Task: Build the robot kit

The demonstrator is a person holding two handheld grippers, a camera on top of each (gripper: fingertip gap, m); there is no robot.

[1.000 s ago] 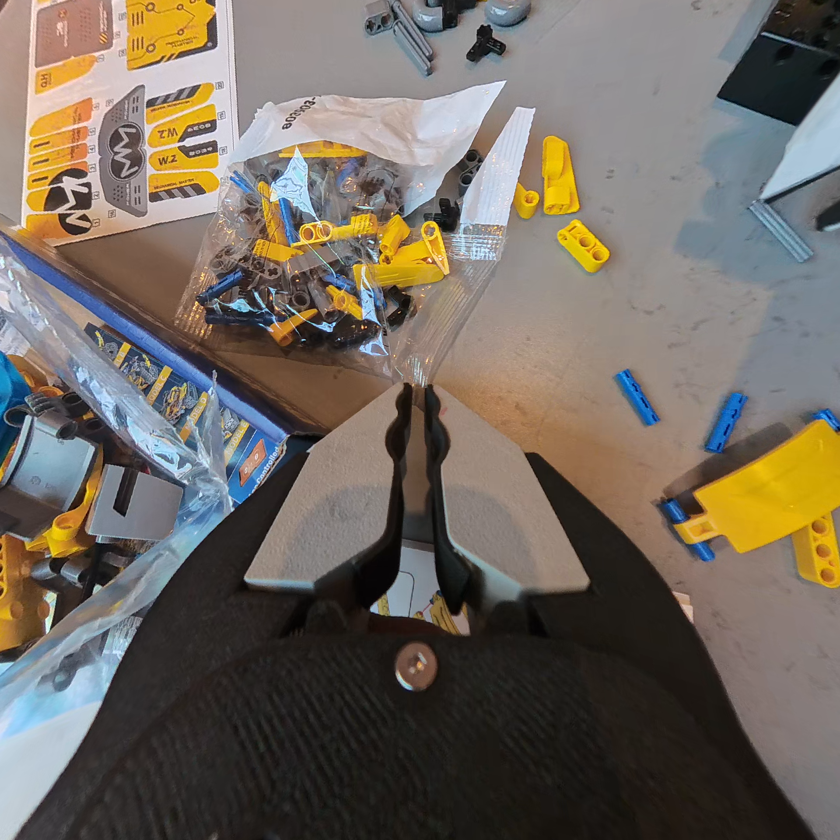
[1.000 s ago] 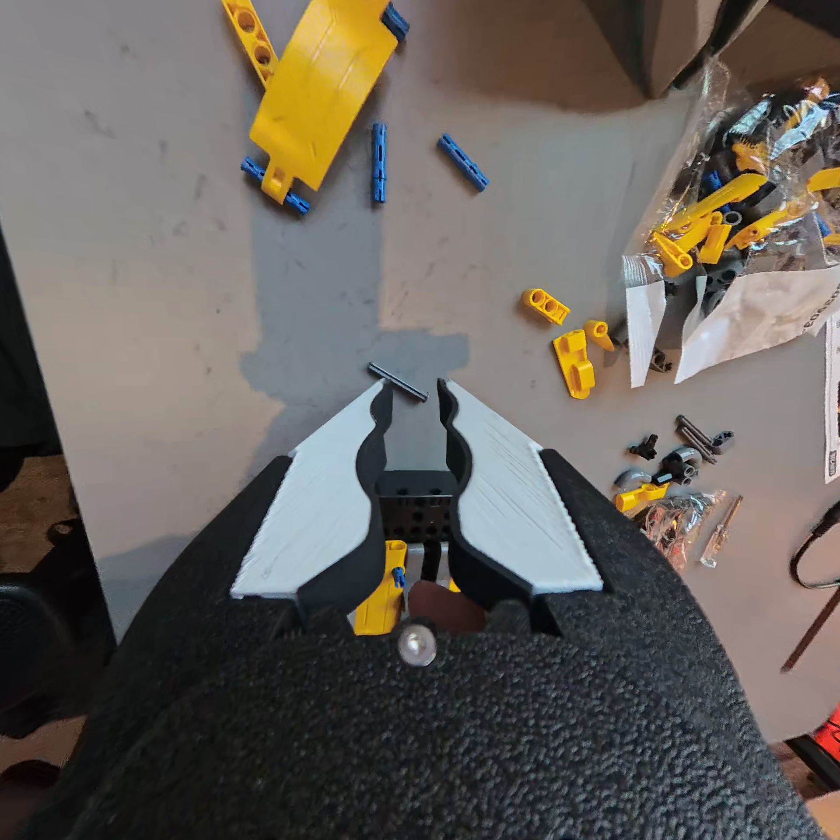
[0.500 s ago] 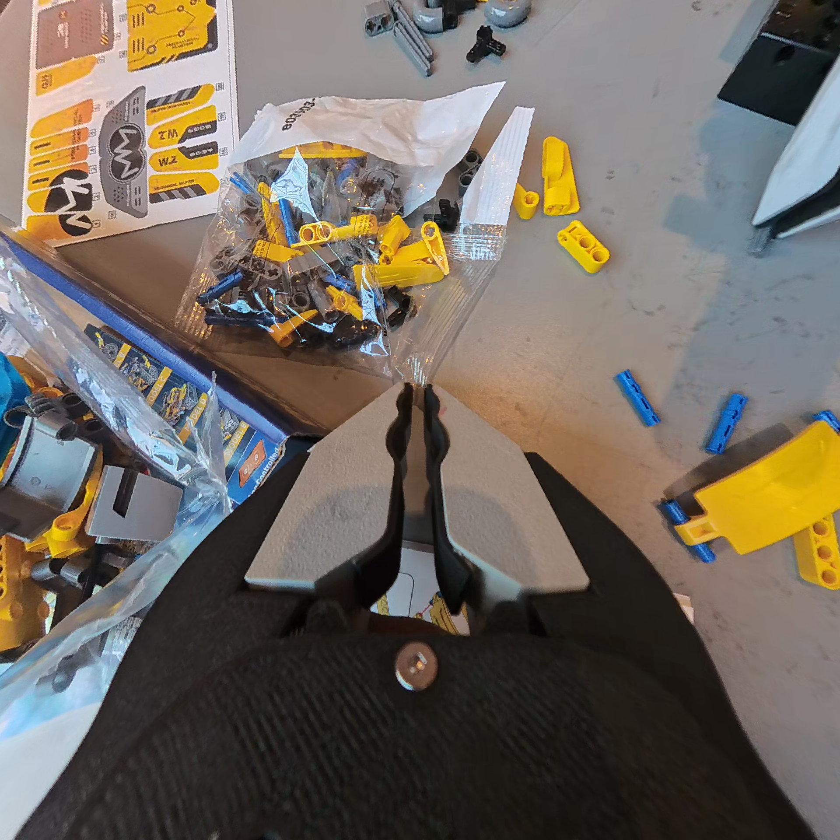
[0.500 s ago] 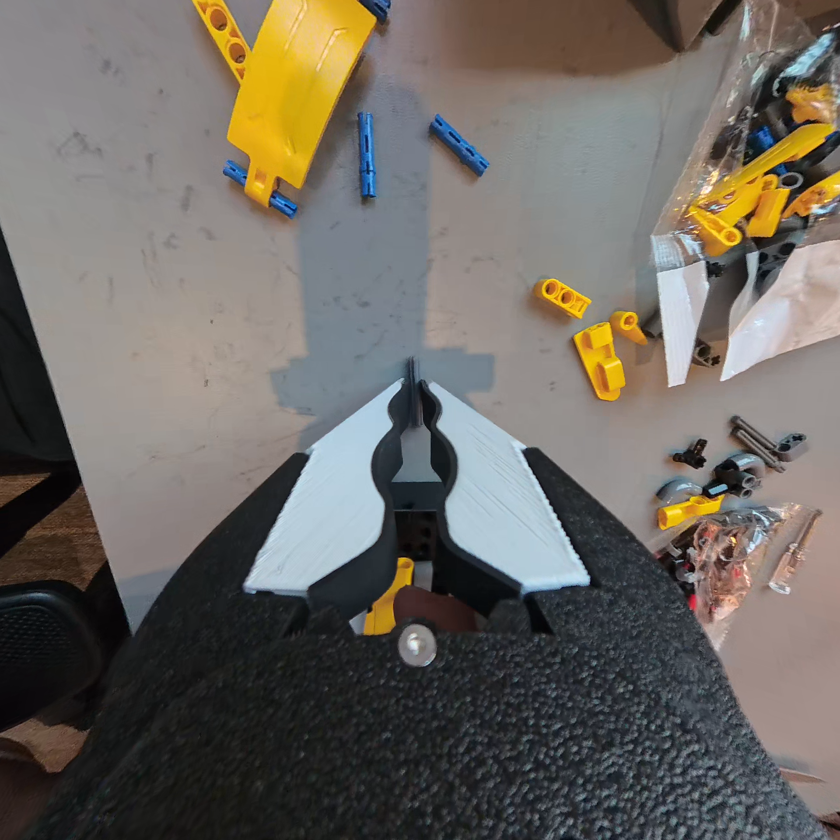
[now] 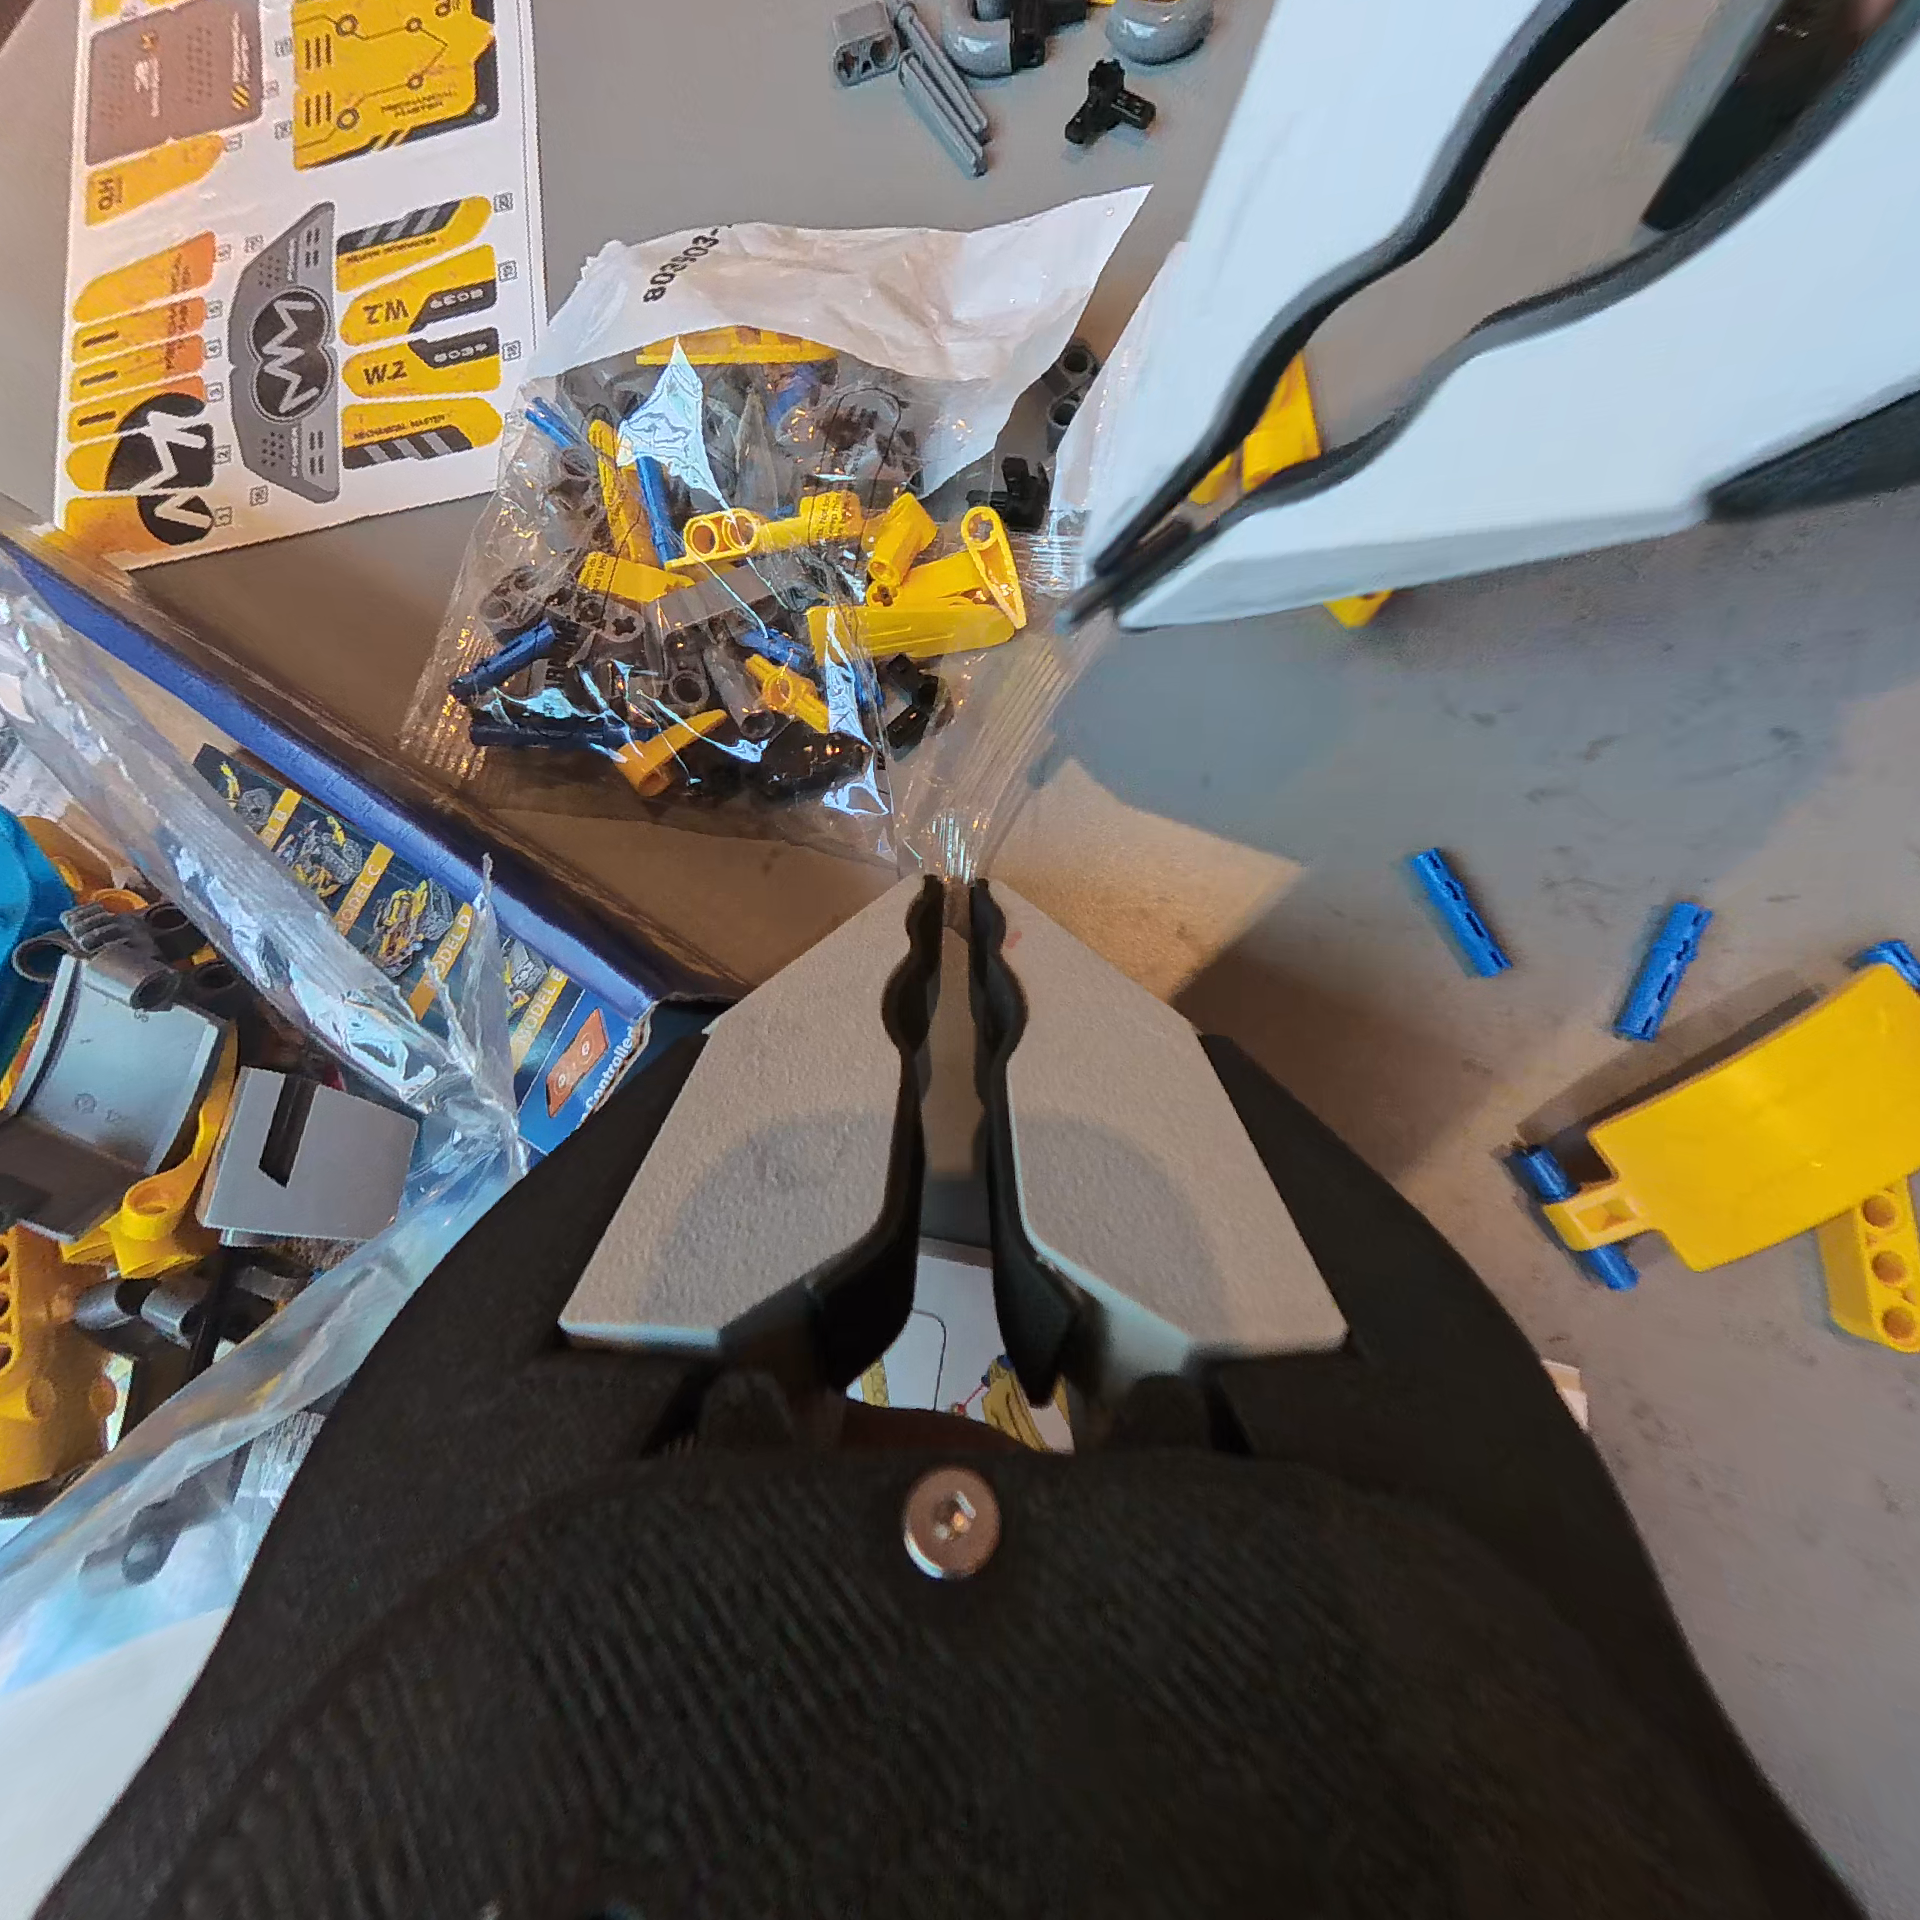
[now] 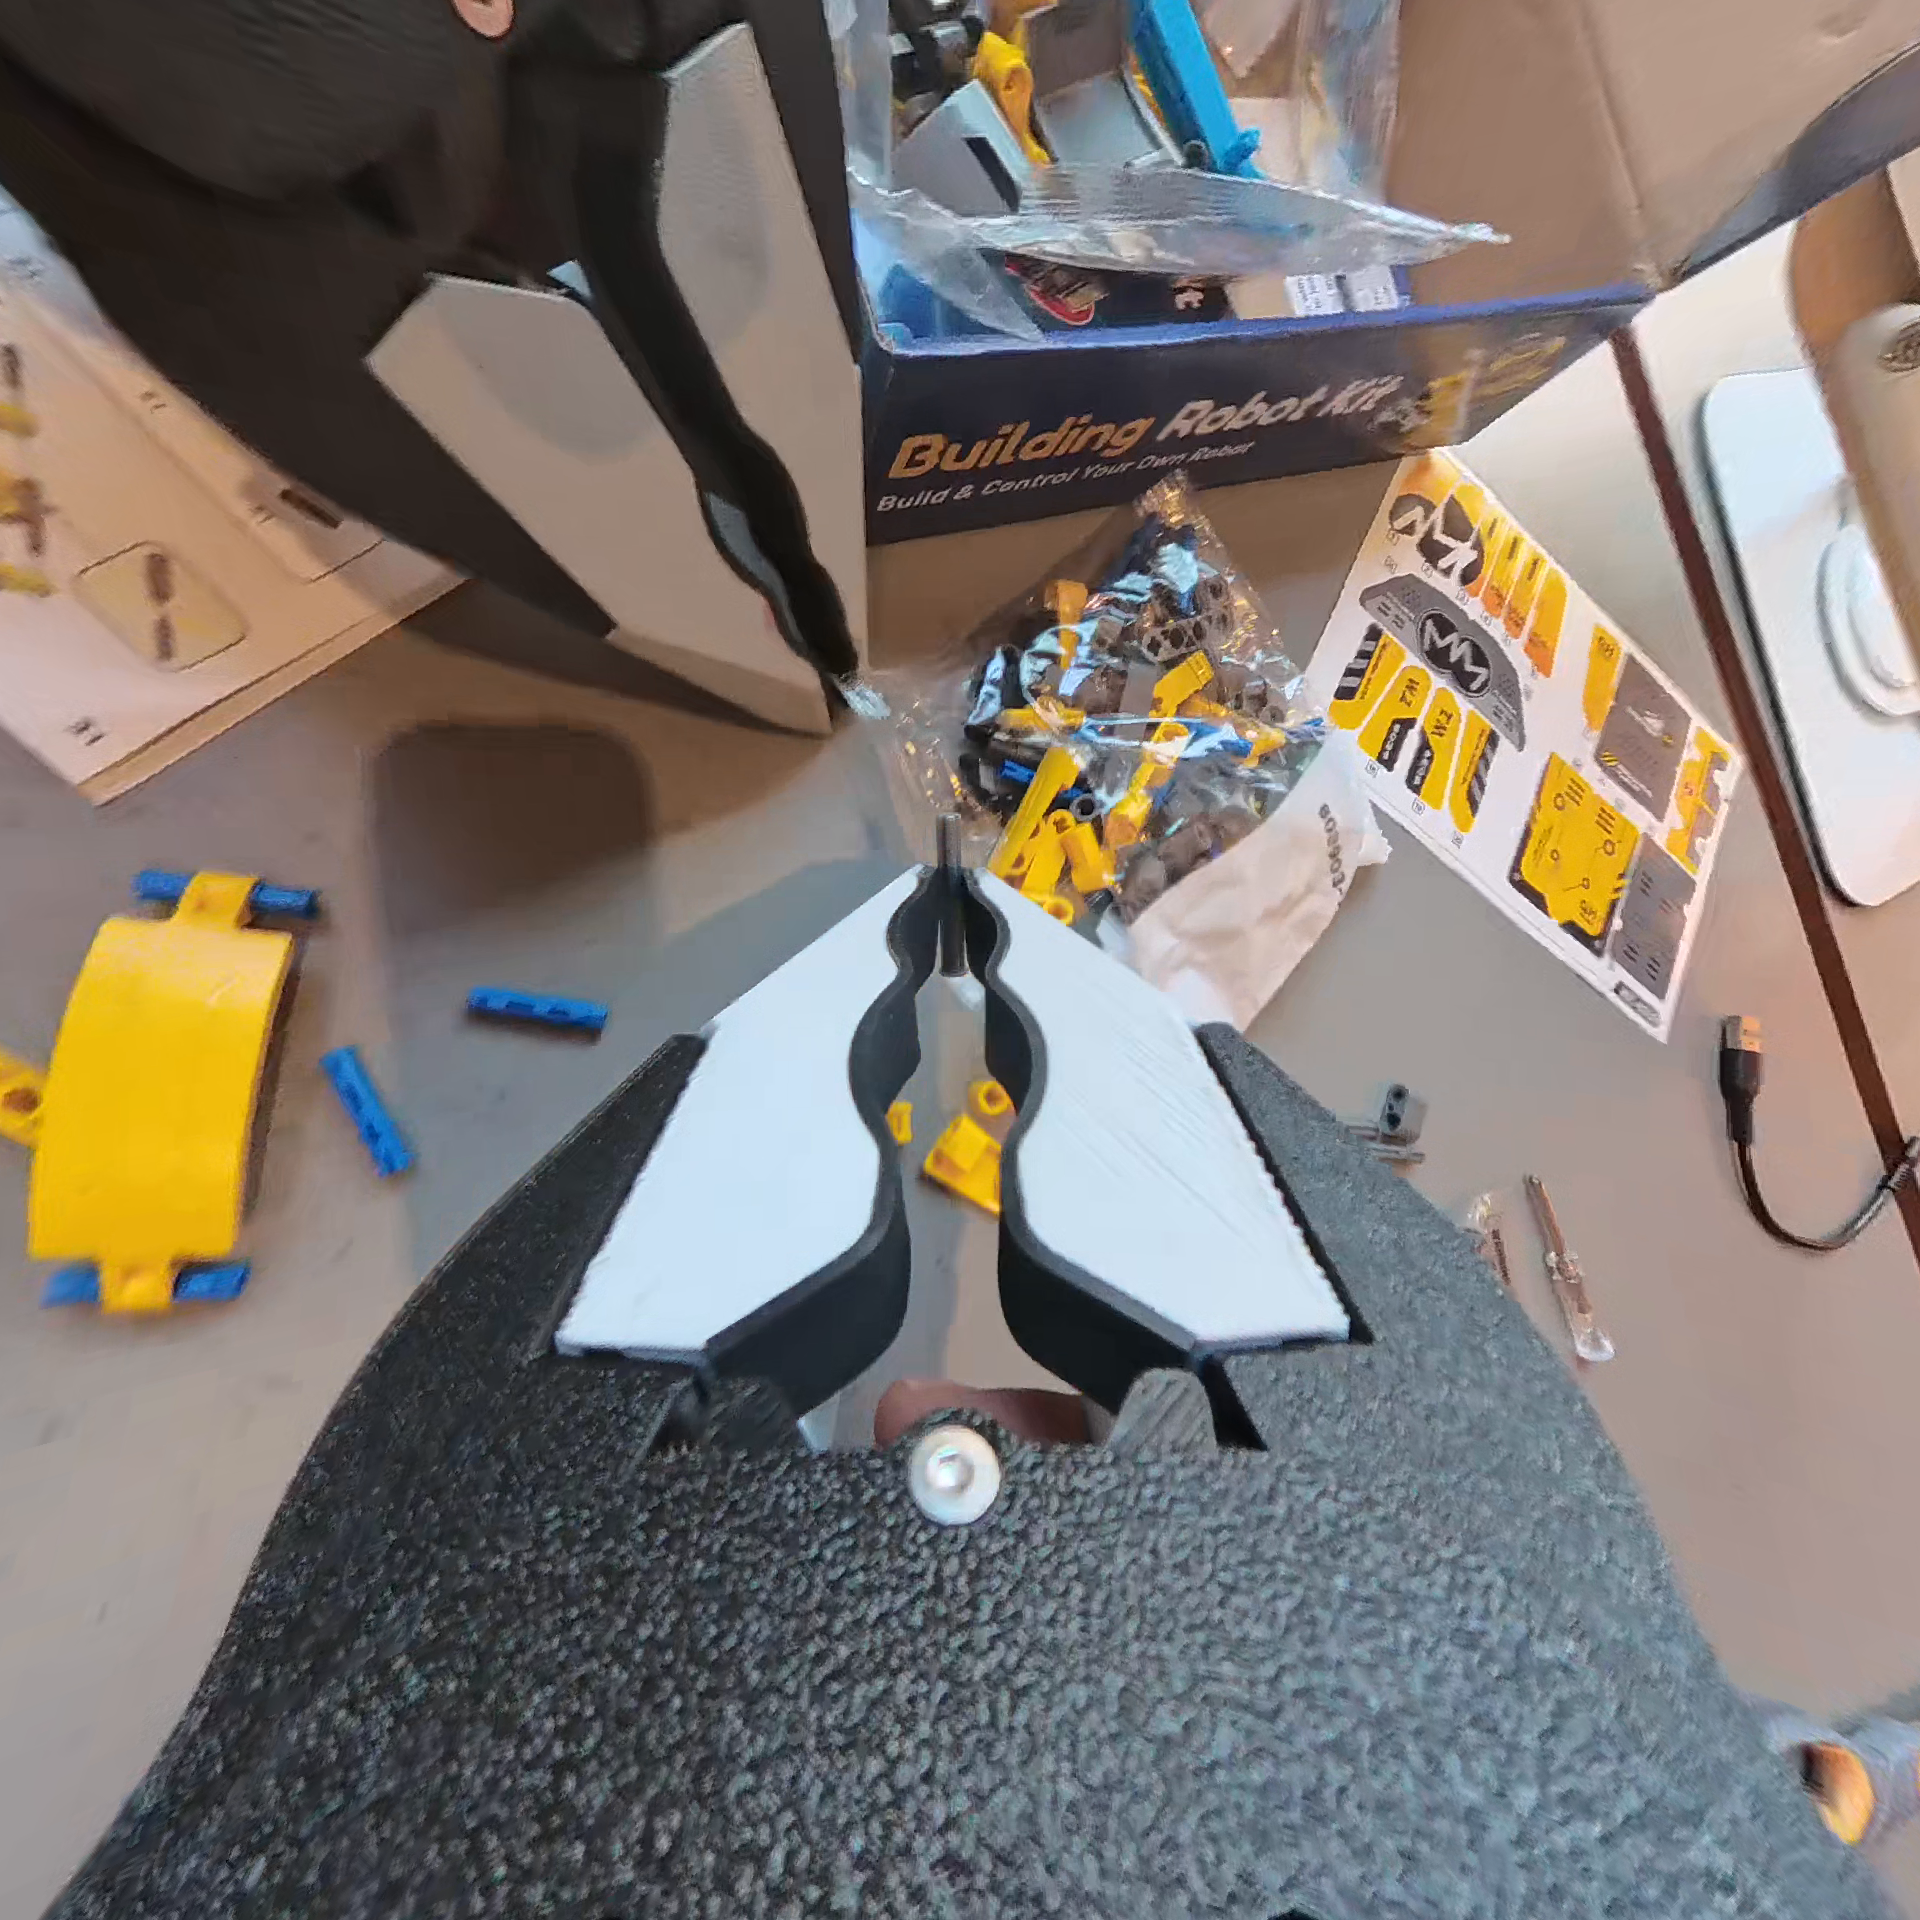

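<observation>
My left gripper (image 5: 954,885) is shut on the corner of a clear plastic bag (image 5: 727,582) filled with yellow, blue and dark building parts. The bag lies on the grey table. My right gripper (image 6: 948,894) is shut on a thin dark axle (image 6: 948,842) that sticks out past its tips. It hangs above the table, close to the bag (image 6: 1122,748). The right gripper also shows blurred at the upper right of the left wrist view (image 5: 1101,608). The left gripper shows at the upper left of the right wrist view (image 6: 847,686).
A blue kit box (image 6: 1143,436) with bagged parts stands behind the bag. A sticker sheet (image 5: 301,260) lies beside it. A yellow curved panel (image 5: 1766,1132), blue pins (image 5: 1455,914), small yellow pieces (image 6: 966,1143), grey pieces (image 5: 935,73) and a black cable (image 6: 1756,1122) lie about. My right fingertips sit around 6 centimetres from my left ones.
My right gripper shut on the dark axle lying on the table, lifted it and swung over towards the bag and the left gripper. The left gripper has stayed put, holding the bag corner.
</observation>
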